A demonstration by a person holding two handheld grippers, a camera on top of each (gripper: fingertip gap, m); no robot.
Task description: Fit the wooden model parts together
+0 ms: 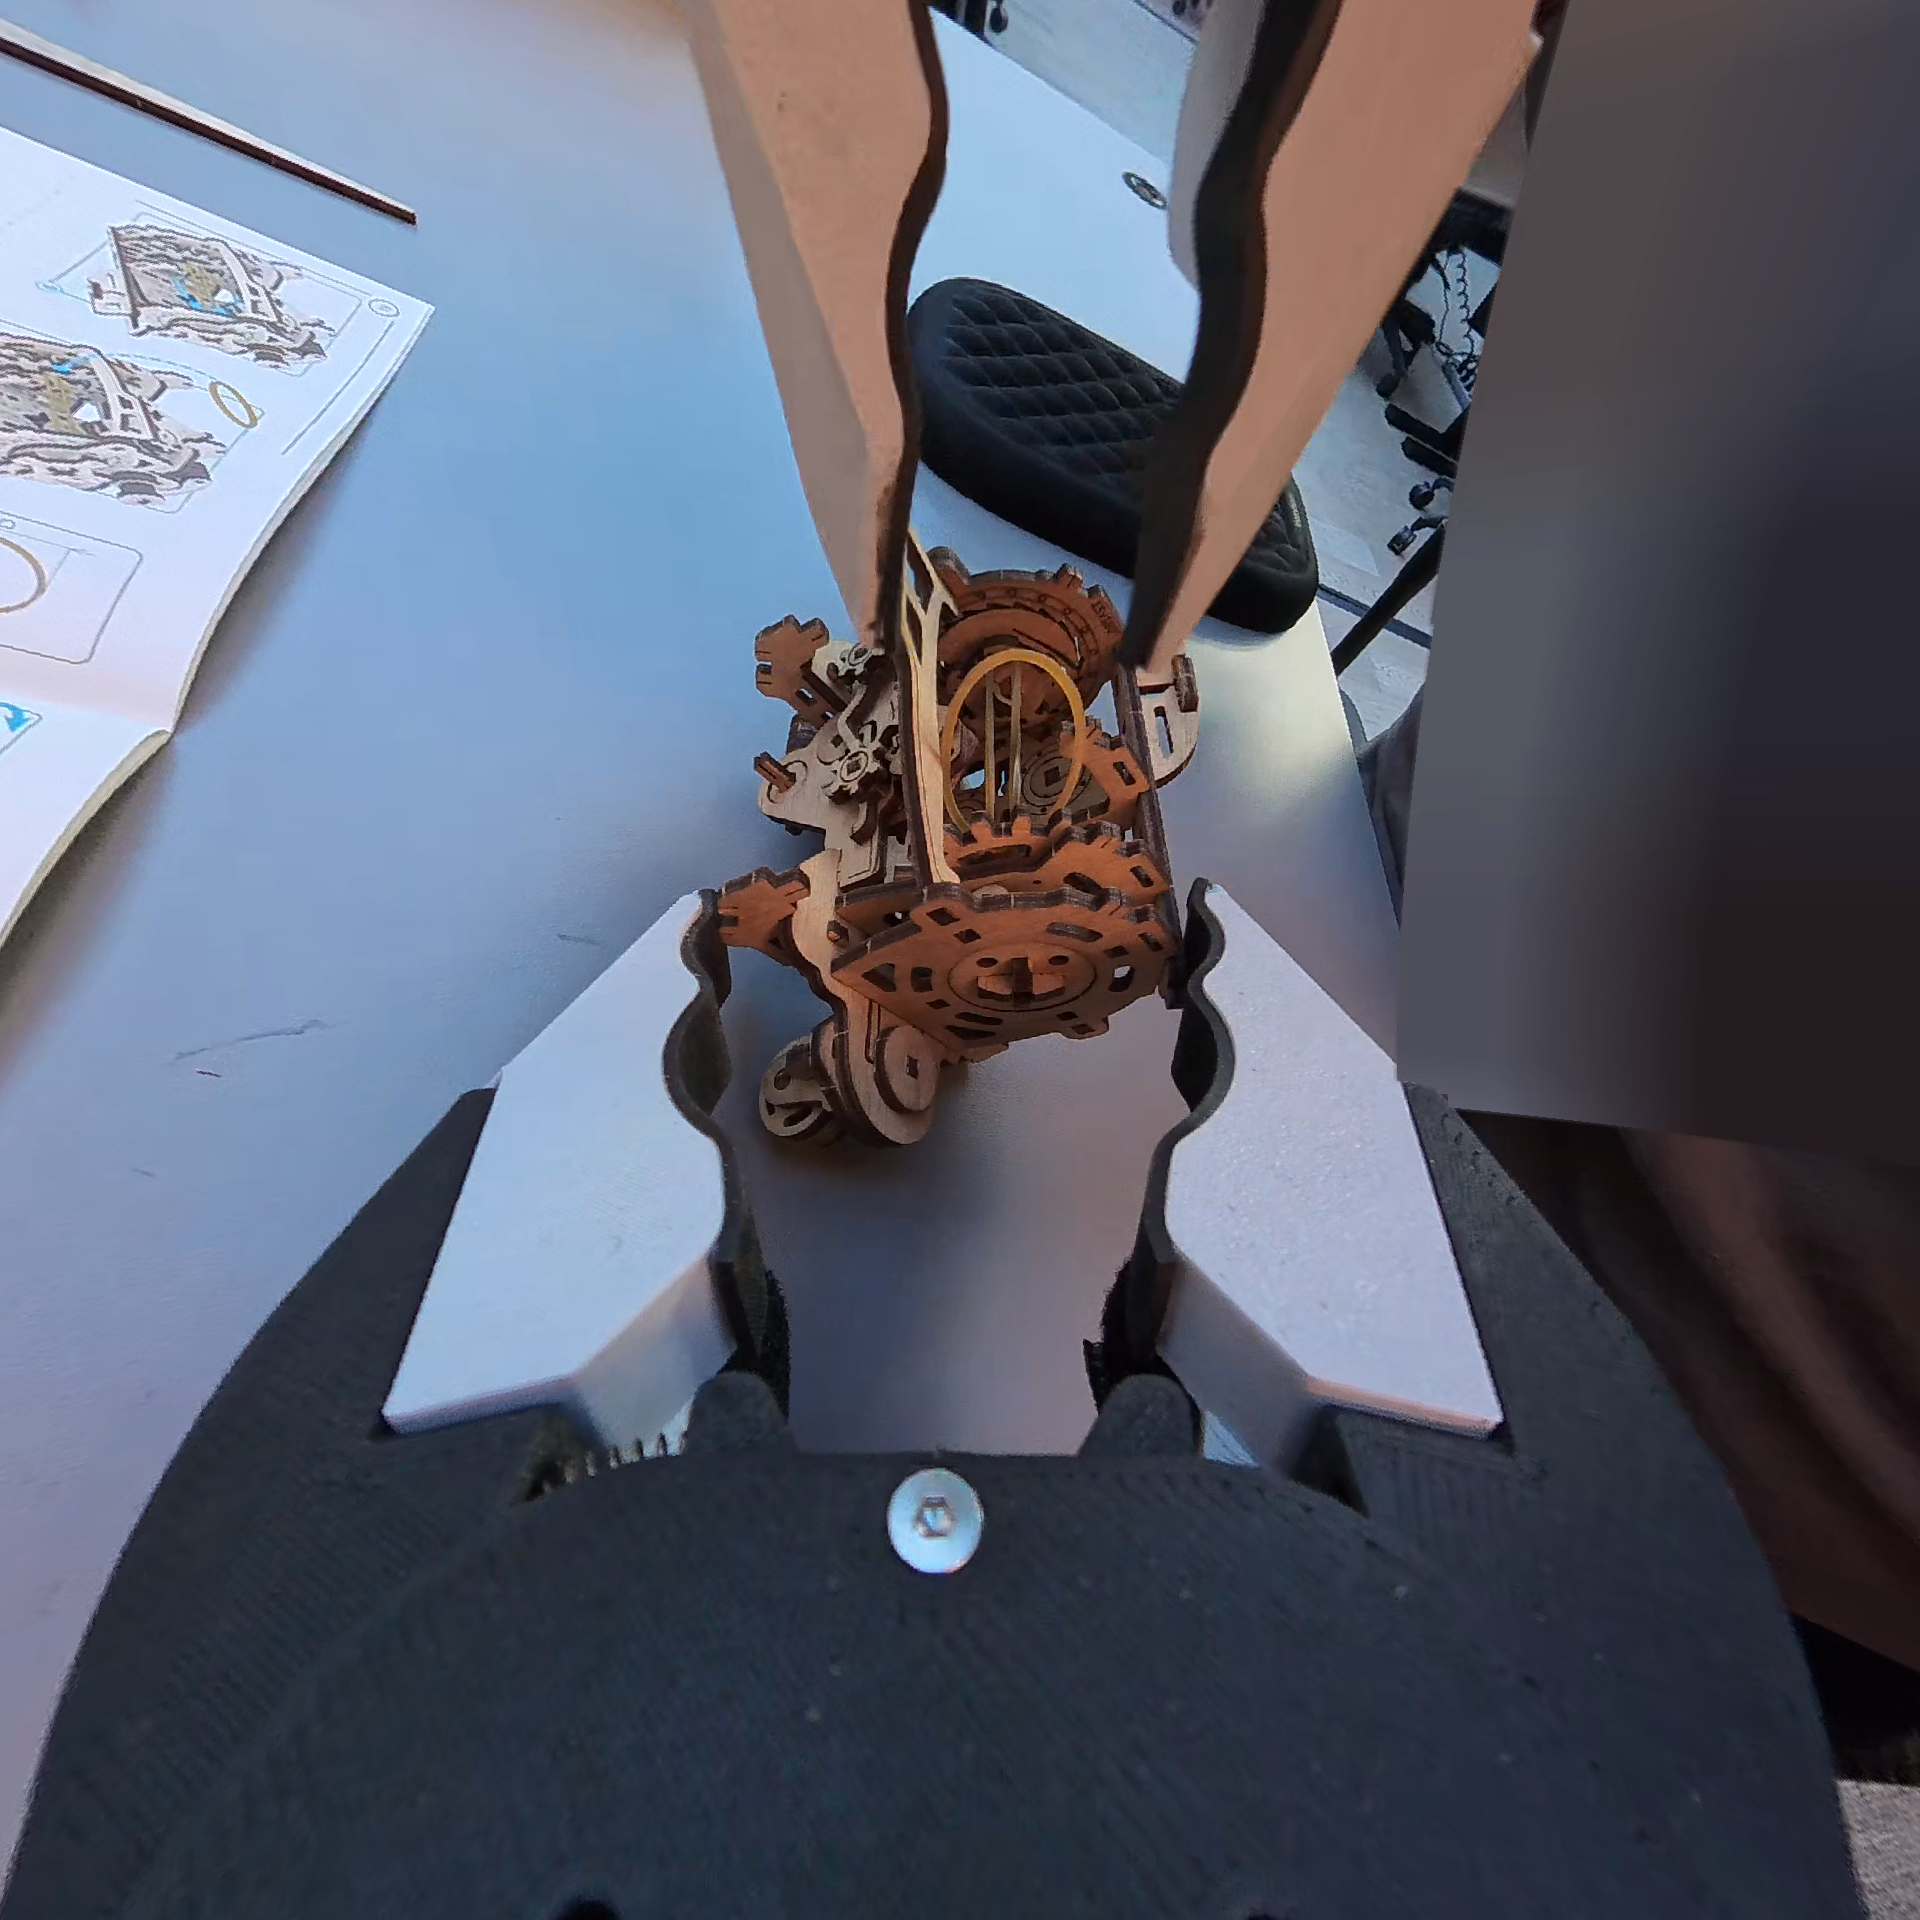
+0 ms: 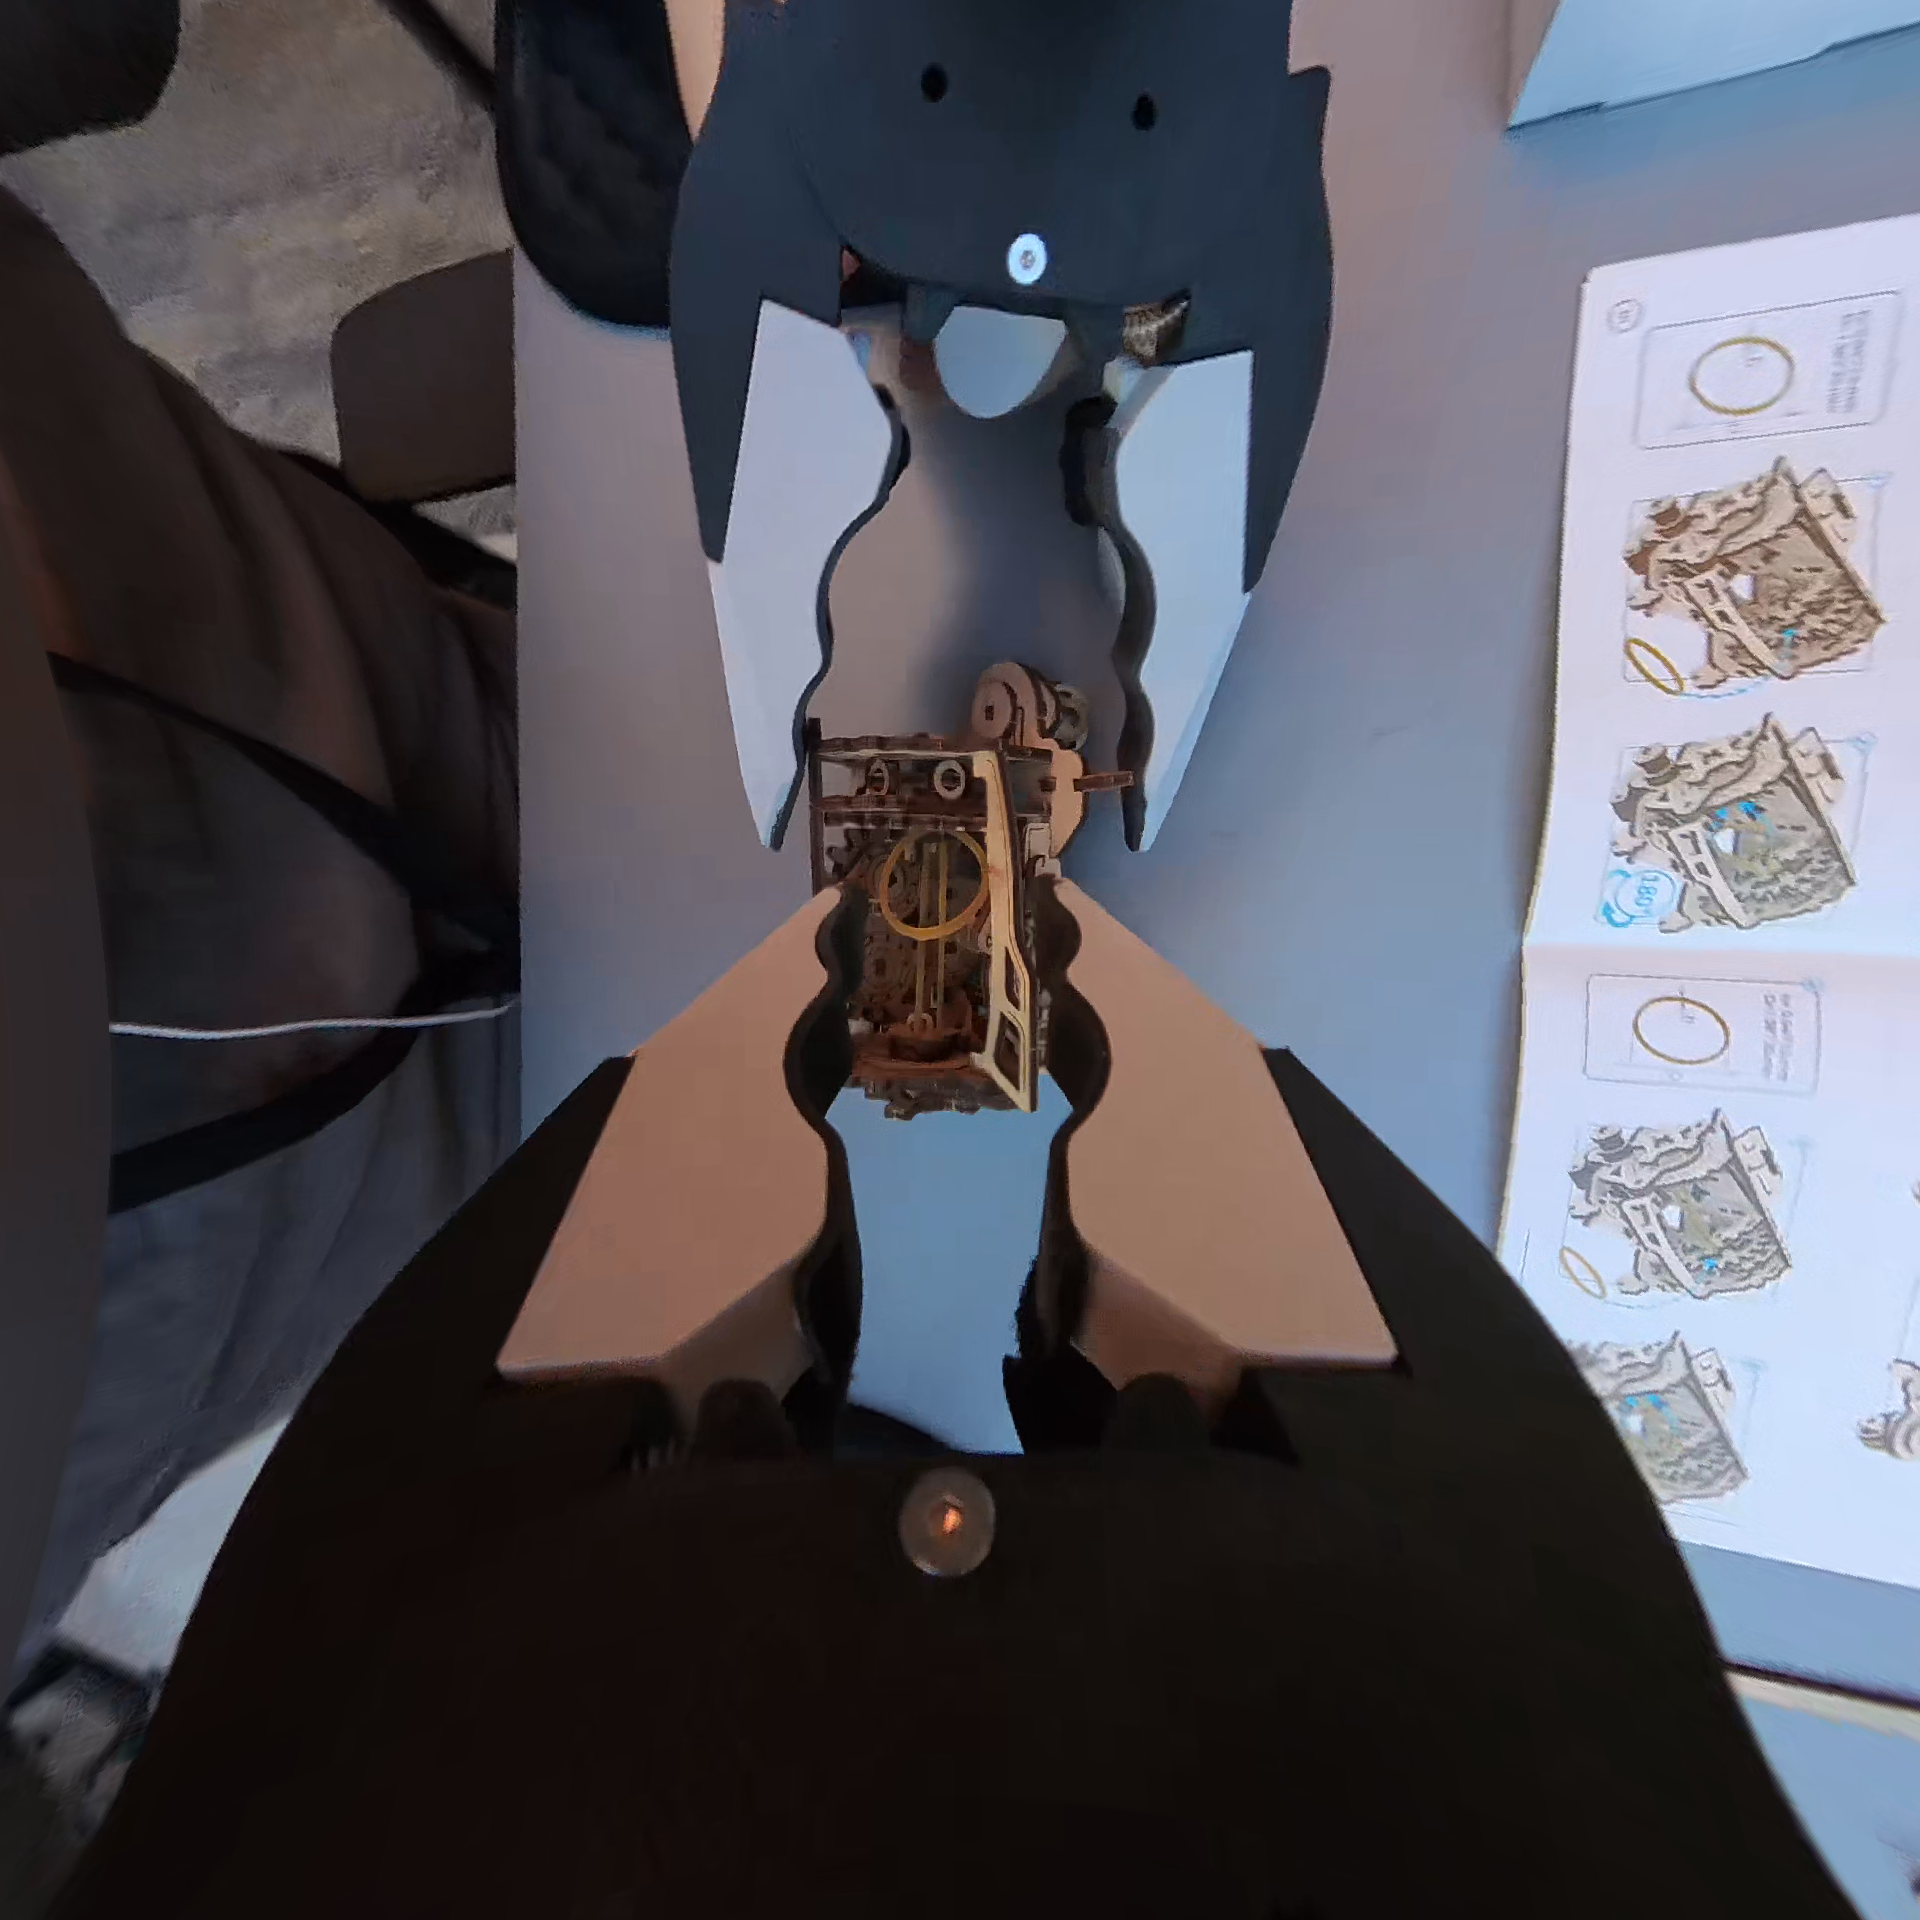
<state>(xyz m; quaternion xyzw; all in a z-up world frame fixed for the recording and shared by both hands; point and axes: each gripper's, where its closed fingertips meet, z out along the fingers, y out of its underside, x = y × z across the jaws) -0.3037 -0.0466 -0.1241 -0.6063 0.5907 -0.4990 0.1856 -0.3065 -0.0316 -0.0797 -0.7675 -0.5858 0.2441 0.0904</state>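
Note:
The wooden model (image 1: 997, 935), a laser-cut box of gears with a yellow rubber band (image 1: 1013, 727) looped inside, stands on the grey table (image 1: 468, 727). My left gripper (image 1: 951, 909), with white fingers, holds the model's near end between both pads. My right gripper (image 1: 1013, 644), with tan fingers, comes from above and closes on the model's far end, one pad against a pale wooden side panel (image 1: 925, 748). In the right wrist view, the right gripper (image 2: 945, 894) flanks the model (image 2: 935, 790) and the left gripper (image 2: 956, 842) faces it from the top.
An open instruction booklet (image 1: 156, 436) lies left of the model; it is on the right in the right wrist view (image 2: 1714, 831). A black quilted pad (image 1: 1039, 416) lies behind the model. A thin wooden sheet (image 1: 208, 135) lies far left. The table edge (image 1: 1361, 790) and a person's legs (image 2: 260, 727) are close. Across from one pair of fingers to the other is roughly 5 centimeters.

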